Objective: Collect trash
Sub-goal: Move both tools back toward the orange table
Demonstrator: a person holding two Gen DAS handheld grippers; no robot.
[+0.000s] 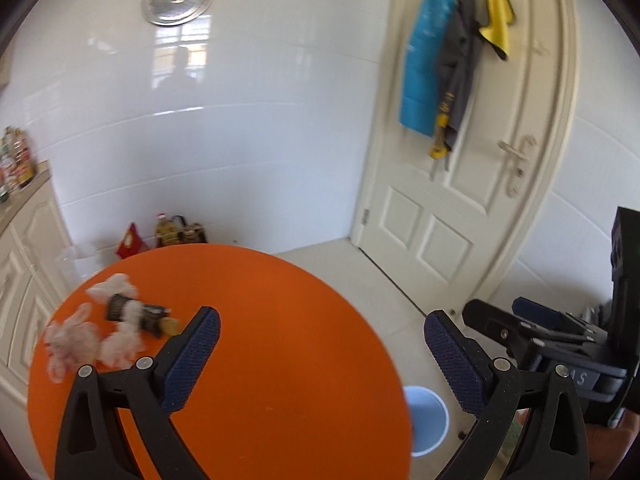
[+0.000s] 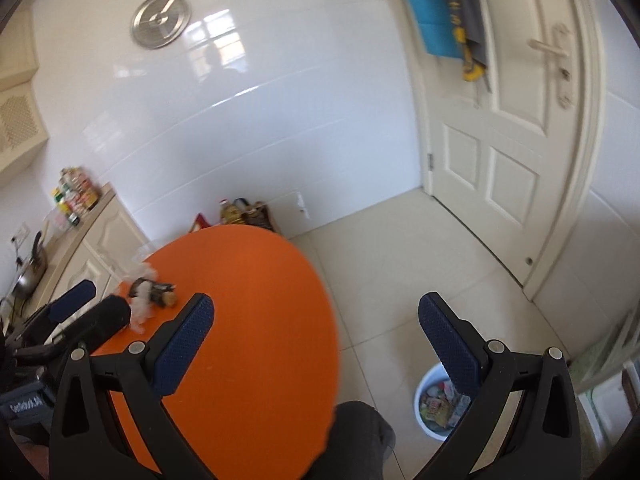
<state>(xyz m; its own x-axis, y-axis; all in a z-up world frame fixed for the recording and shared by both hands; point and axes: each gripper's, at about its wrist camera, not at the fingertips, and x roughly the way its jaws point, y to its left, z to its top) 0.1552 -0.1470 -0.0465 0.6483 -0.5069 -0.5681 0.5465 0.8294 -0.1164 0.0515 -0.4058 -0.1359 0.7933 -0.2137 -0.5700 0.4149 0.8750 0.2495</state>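
Left wrist view: the left hand-held gripper (image 1: 322,354) was seen spread wide with nothing between its pads, raised above the orange tabletop (image 1: 280,360). Trash (image 1: 116,330) lay in one loose cluster toward the far left edge of that tabletop, well apart from the pads. At least three pale crumpled tissue wads were counted, one of them a pinkish wad (image 1: 70,344), along with two or so dark wrappers (image 1: 138,314) and one small tan scrap (image 1: 170,325); blur kept the count uncertain. The tissues were judged to be very light, soft and easily squashed, best pinched across the bulk of a wad. The wrappers were judged thin, crinkly and perhaps slippery, best taken at a raised fold. One pale blue bin (image 1: 426,420) was seen on the floor just beyond the near right edge of the tabletop. The right hand-held gripper (image 1: 520,322) showed at the right border.

Right wrist view: the right hand-held gripper (image 2: 316,342) was likewise wide open and empty. The same cluster of trash (image 2: 150,294) was partly hidden behind the other tool. The bin (image 2: 442,402) was seen already holding several wrappers.
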